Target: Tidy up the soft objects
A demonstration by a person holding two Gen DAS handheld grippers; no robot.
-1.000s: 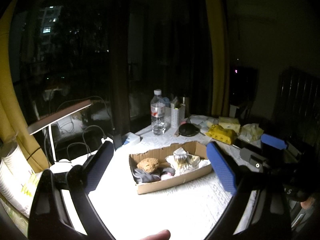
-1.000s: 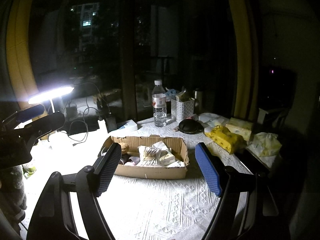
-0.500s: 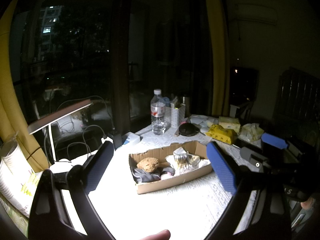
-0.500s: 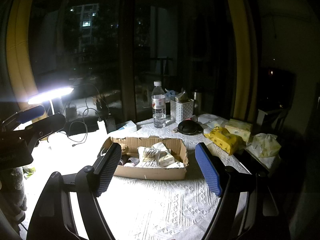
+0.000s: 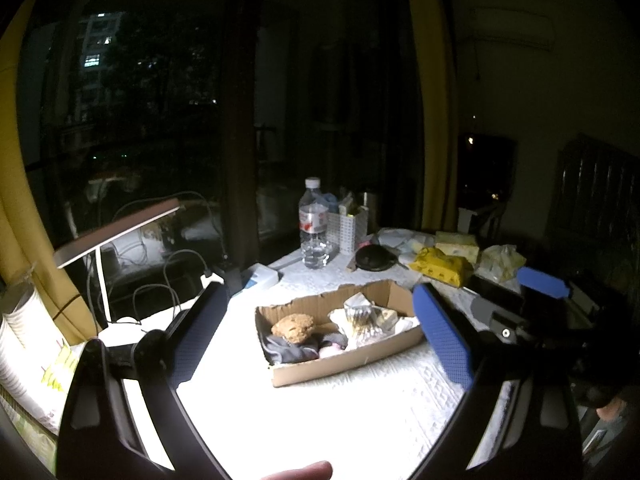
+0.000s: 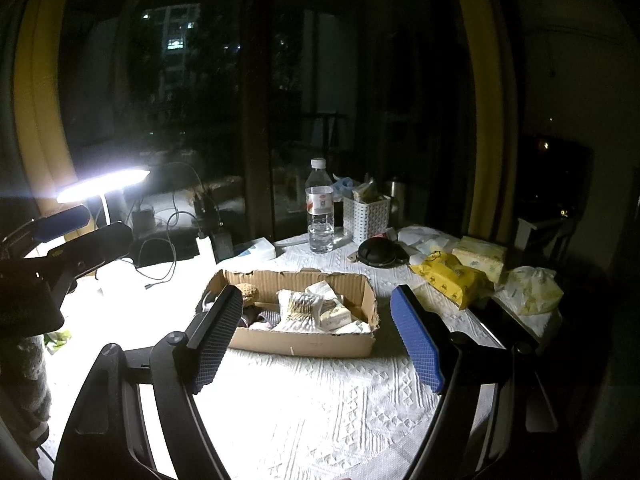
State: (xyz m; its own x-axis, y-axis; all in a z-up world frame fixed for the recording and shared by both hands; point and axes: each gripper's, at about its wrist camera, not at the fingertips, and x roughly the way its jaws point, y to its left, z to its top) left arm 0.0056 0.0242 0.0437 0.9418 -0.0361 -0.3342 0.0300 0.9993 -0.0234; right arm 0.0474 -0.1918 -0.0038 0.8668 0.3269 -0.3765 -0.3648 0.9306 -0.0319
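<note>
landmark: the box (image 6: pixel 298 312), open-topped cardboard, mid-counter (image 6: pixel 320 408) on a white textured cloth.

left of box: lit desk lamp (image 6: pixel 102 182), cables, charger. left gripper (image 5: pixel 320 344) held back from the box, fingers wide apart, nothing between them.

in box, left end: a brown fuzzy lump (image 5: pixel 293 326) lying on dark grey cloth (image 5: pixel 296 350), a bit of pink beside it. right end: pale socks or small packs (image 6: pixel 316 310), crumpled together; exact kind too dim to tell.

right gripper (image 6: pixel 320 344) also short of the box, fingers spread, empty.

behind box: bottle (image 6: pixel 320 208), white basket (image 6: pixel 366 218), black round thing. right of box: yellow pack (image 6: pixel 450 280) and paler tissue packs, outside the box.

judgement: the soft things already sit in the box. this fits a sort just done, or a pile waiting to be lifted out and sorted; cannot tell which. whichever hand goes in: come down from above, pinch one piece at its middle, mind the torn right wall, steady the light box with the other.

writing: red band on bottle label, dark print on one pale sock, pattern on yellow pack. none legible.
</note>
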